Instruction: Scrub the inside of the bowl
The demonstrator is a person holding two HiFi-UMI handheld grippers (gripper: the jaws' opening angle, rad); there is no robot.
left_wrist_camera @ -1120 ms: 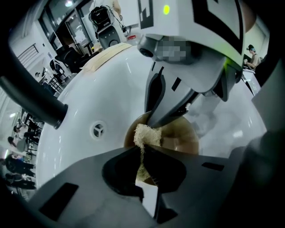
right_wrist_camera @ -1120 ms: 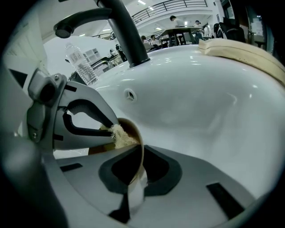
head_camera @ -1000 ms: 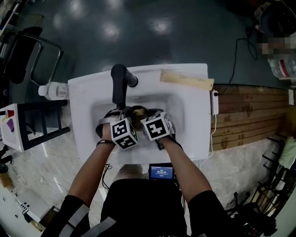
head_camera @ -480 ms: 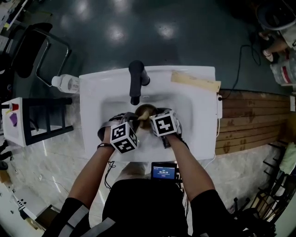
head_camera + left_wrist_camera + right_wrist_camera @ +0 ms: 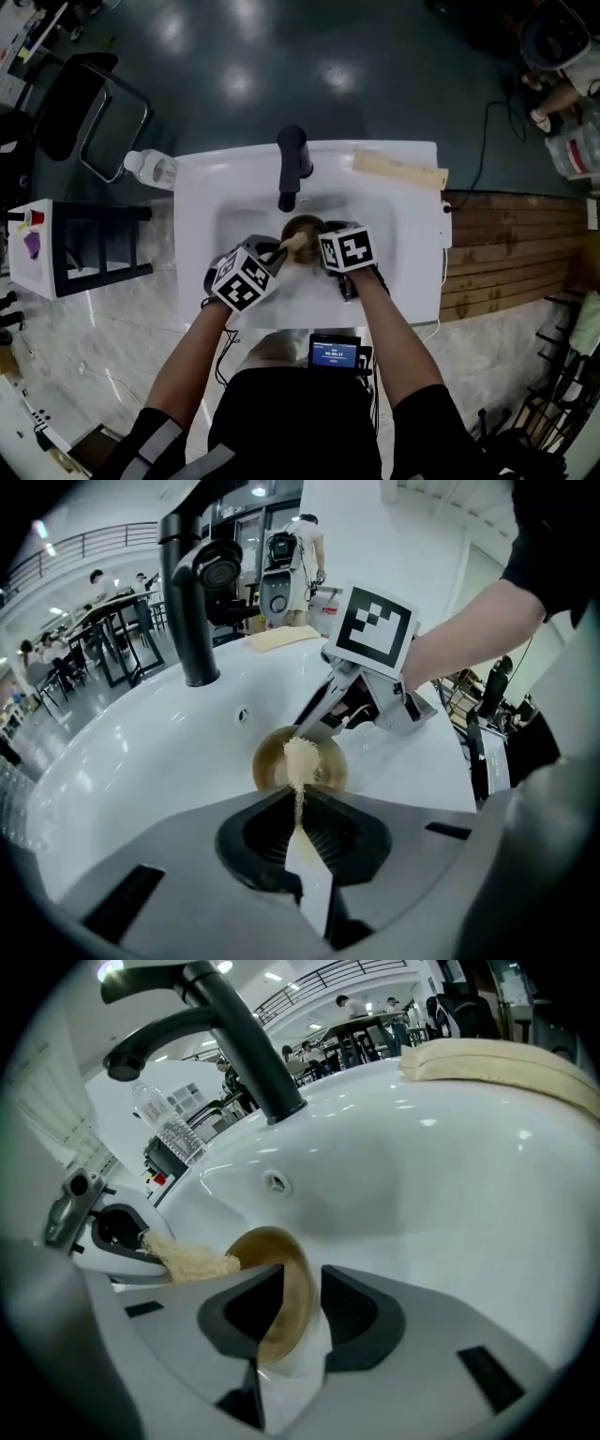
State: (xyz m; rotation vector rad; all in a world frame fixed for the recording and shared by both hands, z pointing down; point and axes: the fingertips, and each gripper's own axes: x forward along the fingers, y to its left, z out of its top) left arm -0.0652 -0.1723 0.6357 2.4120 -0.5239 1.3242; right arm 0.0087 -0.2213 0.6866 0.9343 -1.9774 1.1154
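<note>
Both meet at the brown round bowl (image 5: 269, 761) in the white sink (image 5: 403, 234): left gripper (image 5: 300, 797) jaws clamp a pale fibrous scrubber (image 5: 302, 759) reaching into it, right gripper (image 5: 302, 1290) jaws are opening around its rim, scrubbing seemingly unfinished

Glossy dark floor (image 5: 375, 56), black chair (image 5: 61, 103), wooden planks (image 5: 506, 253).

Glossy sink (image 5: 405, 217), glossy bowl (image 5: 281, 1269), fibrous scrubber (image 5: 302, 759)

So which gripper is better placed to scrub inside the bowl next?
Left: the left gripper is shut on the scrubber, its tip at the bowl. The right gripper has jaws opening around the bowl's rim.
</note>
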